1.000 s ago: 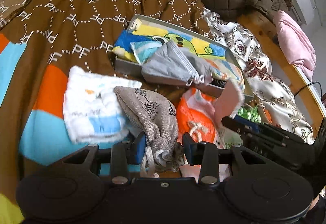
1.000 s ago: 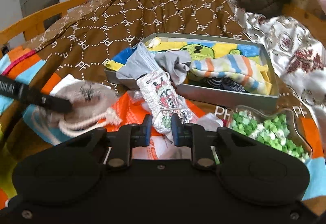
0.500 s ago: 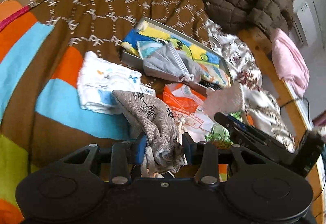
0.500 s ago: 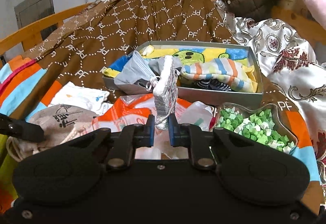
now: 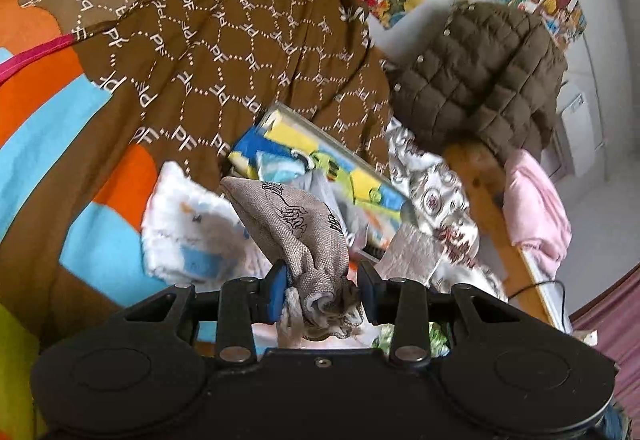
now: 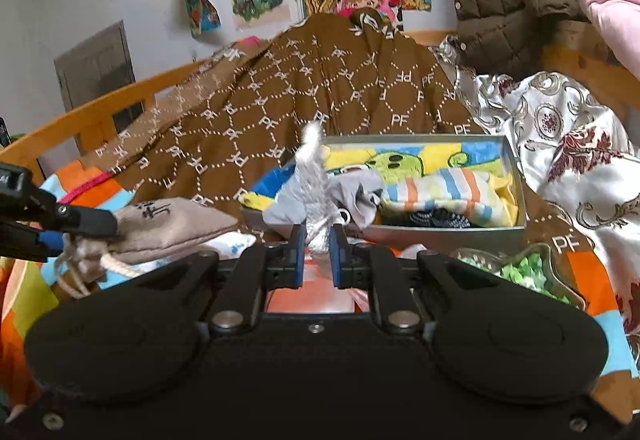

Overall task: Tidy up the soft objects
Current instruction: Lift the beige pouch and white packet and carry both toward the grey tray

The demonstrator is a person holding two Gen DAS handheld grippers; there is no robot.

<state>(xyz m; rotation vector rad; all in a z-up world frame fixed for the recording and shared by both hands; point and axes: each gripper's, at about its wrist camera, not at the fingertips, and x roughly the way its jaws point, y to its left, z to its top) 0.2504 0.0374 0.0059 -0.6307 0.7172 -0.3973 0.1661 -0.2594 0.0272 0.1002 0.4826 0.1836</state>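
My left gripper [image 5: 322, 290] is shut on a grey linen drawstring pouch [image 5: 294, 226] and holds it up above the bed; the pouch also shows at the left of the right wrist view [image 6: 168, 226]. My right gripper [image 6: 317, 258] is shut on a small white printed cloth [image 6: 314, 196], which stands edge-on in front of a grey metal box [image 6: 516, 196]. The box [image 5: 344, 150] holds folded colourful cloths and a grey face mask [image 6: 356, 196]. A white folded towel [image 5: 192, 228] lies on the bed to the left of the pouch.
A brown patterned quilt [image 6: 320, 88] covers the bed behind the box. A glass dish of green bits [image 6: 524, 272] sits at the right front. An orange plastic bag [image 6: 308, 298] lies under my right gripper. A wooden bed rail [image 6: 92, 120], padded coat [image 5: 480, 76] and pink cloth [image 5: 536, 208] surround.
Both grippers have lifted and tilted upward with their loads. The pouch rose off the bed, and the white cloth turned edge-on and came up in front of the box.
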